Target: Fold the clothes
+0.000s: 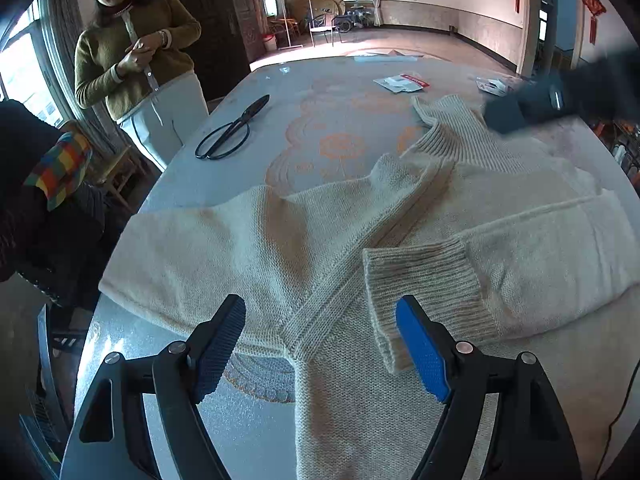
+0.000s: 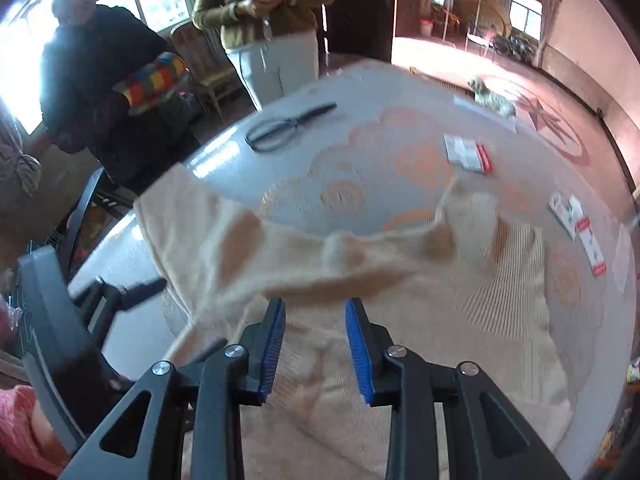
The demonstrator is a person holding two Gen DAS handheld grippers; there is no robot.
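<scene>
Black scissors (image 1: 234, 130) lie on the patterned counter (image 1: 332, 120) near its far left edge; a red-and-white packet (image 1: 404, 82) lies further right; a second packet (image 2: 580, 232) lies apart from it; a woman in an olive cardigan (image 1: 136, 44) stands beyond the counter; a chair (image 1: 322, 26) stands near the windows.

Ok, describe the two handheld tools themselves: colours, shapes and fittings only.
Both match: the left tool and right tool have black angular arms with triangular cut-outs, silver round pivot screws, and two flat fingers faced with ribbed blue pads.
</scene>
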